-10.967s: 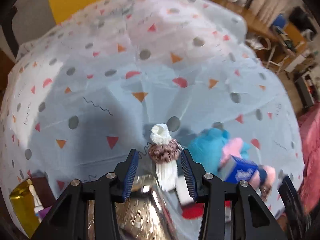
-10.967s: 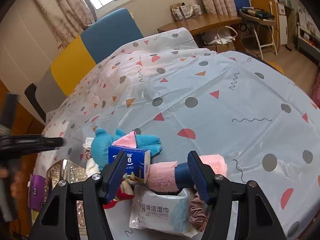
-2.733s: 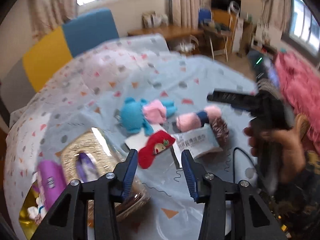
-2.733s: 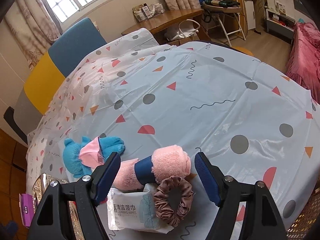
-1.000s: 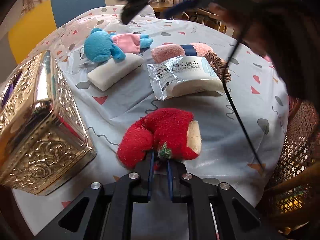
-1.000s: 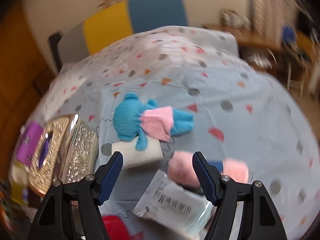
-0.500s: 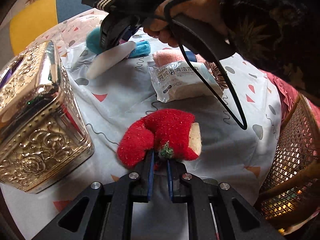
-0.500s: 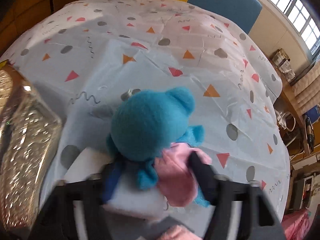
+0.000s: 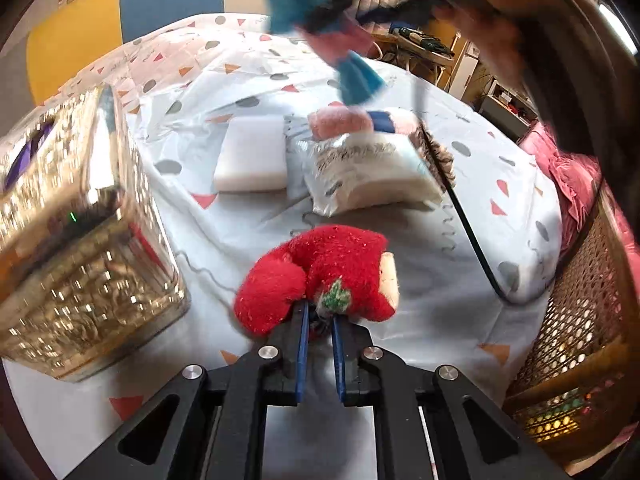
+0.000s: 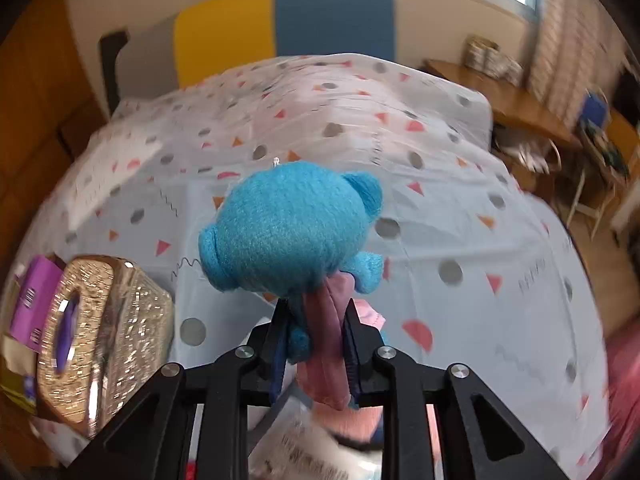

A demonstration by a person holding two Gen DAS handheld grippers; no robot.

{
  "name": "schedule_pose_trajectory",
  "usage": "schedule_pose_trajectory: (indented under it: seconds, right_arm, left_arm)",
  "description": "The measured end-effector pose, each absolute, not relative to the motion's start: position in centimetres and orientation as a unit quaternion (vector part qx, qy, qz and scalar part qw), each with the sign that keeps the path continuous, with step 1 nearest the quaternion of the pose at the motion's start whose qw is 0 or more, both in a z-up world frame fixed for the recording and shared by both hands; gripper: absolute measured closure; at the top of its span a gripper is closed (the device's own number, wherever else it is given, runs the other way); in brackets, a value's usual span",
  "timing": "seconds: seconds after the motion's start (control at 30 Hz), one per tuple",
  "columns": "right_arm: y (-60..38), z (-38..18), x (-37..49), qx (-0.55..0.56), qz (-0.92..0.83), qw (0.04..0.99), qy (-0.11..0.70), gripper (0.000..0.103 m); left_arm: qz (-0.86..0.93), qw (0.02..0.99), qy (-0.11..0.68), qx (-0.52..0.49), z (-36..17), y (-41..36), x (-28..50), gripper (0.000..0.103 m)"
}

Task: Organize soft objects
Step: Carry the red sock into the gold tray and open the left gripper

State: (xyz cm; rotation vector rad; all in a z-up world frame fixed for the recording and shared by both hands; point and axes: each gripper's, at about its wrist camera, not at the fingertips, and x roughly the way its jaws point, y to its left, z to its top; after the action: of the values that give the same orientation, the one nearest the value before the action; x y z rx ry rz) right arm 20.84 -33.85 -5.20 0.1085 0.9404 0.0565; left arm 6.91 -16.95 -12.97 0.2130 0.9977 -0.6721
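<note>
Left claw (image 9: 319,322): clamped tight on the red plush (image 9: 320,272), pinching it at the near edge by the green tuft. Plush lying on the bench (image 9: 400,320) just ahead of the claw, long axis crosswise, pale face end to the right, rounded red end to the left.

Right claw (image 10: 316,320): closing on the blue plush (image 10: 288,232), pads pressing its pink-clothed body. Plush lifted clear of the bench, long axis along the claw, head pointing away from it, legs trailing back between the fingers. Seen from the left wrist, same plush (image 9: 320,32) high above the far side, blurred, head up-left, legs hanging down-right.

Left of the left claw: gold box (image 9: 80,220), ornate, slot on top, purple showing through the slot. From the right wrist, box (image 10: 100,332) low left of the claw, purple pack (image 10: 34,300) beside it.

Beyond the red plush: wipes pack (image 9: 368,176), white sponge (image 9: 252,156) touching its left edge, pink roll (image 9: 360,120) with a blue band behind, brown scrunchie (image 9: 436,156) at the right.

Bench under a pale cloth (image 10: 460,208) with triangles and dots. Further out: yellow and blue chair backs (image 10: 280,20), wooden desk (image 10: 500,92), window, wicker seat (image 9: 580,340) at right.
</note>
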Motion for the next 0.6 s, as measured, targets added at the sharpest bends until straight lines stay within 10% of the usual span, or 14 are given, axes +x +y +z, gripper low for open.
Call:
schedule_pose_trajectory:
  seconds: [0.6]
  right_arm:
    - [-35.4, -7.9, 14.9, 0.114, 0.040, 0.904, 0.410, 0.079]
  left_arm:
    - [-0.268, 0.863, 0.428, -0.004, 1.0, -17.1, 19.7, 0.092]
